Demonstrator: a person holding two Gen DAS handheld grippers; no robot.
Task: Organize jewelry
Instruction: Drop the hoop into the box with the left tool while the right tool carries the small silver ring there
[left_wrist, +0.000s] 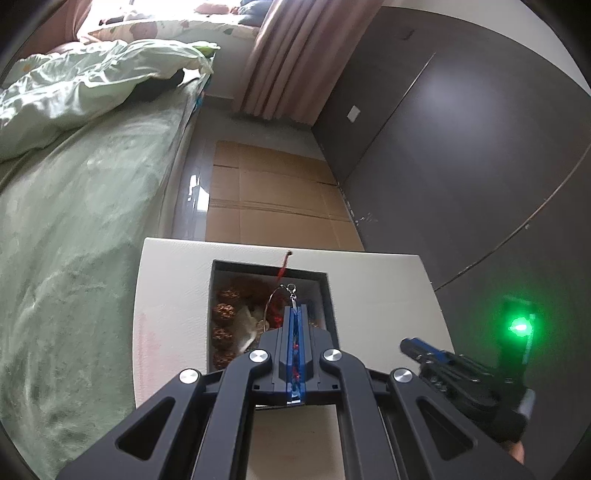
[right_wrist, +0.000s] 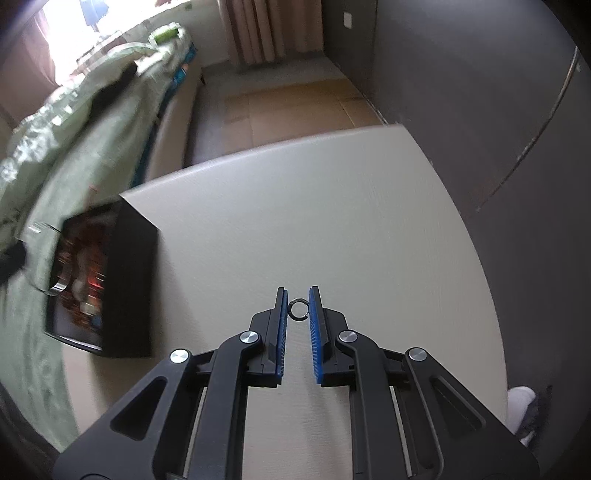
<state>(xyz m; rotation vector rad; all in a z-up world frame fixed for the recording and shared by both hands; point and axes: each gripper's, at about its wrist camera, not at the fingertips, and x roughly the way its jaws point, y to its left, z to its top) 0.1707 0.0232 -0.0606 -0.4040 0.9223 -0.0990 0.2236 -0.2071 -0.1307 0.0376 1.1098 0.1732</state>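
Observation:
My left gripper (left_wrist: 295, 308) is shut on a red beaded piece with a silver clasp and wire loop (left_wrist: 286, 291), held above the open dark jewelry box (left_wrist: 330, 302). The box holds brown carved beads (left_wrist: 223, 312) and other pieces; a red cord (left_wrist: 283, 264) hangs over its far rim. My right gripper (right_wrist: 298, 295) is open on the cream table (right_wrist: 332, 221), its blue pads on either side of a small silver ring (right_wrist: 298, 309) that lies on the table. The pads do not touch the ring. The box shows at left in the right wrist view (right_wrist: 129, 280), blurred.
A bed with green bedding (left_wrist: 74, 221) runs along the table's left side. Flattened cardboard (left_wrist: 273, 199) lies on the floor beyond the table. A dark wardrobe wall (left_wrist: 461, 147) stands at the right. My right gripper (left_wrist: 436, 358) shows at right in the left wrist view.

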